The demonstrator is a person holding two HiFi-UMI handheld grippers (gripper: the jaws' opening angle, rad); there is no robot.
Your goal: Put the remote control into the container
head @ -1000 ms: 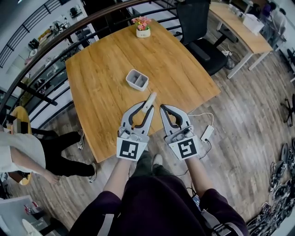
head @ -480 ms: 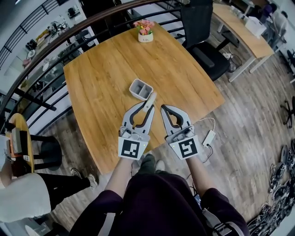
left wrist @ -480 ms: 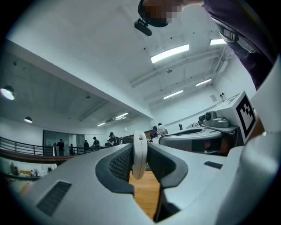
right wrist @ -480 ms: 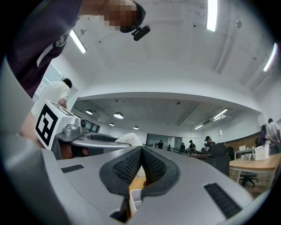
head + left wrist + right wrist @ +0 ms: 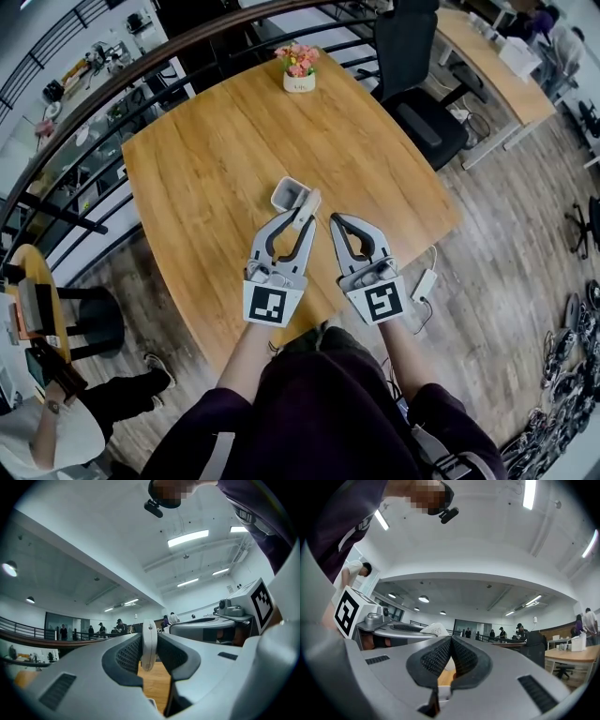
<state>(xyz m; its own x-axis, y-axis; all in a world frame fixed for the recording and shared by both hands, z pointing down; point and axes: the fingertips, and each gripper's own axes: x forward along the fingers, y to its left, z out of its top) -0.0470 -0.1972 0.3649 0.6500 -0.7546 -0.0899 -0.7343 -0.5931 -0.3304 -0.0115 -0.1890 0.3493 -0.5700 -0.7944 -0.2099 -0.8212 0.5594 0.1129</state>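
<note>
In the head view my left gripper is shut on a slim white remote control, which sticks out past the jaw tips. The remote's far end hangs over the near right edge of a small grey two-compartment container on the wooden table. The left gripper view shows the remote on edge, clamped between the dark pads of the left gripper. Just to the right, my right gripper is shut and holds nothing; in its own view the right gripper has its jaws pressed together.
A pot of pink flowers stands at the table's far edge. Behind the table are a black office chair and a curved railing. A white power strip lies on the floor right of me. A person crouches at lower left.
Both grippers have moved forward towards the container, so the remote's tip now reaches over its near edge. The person at lower left has moved further away.
</note>
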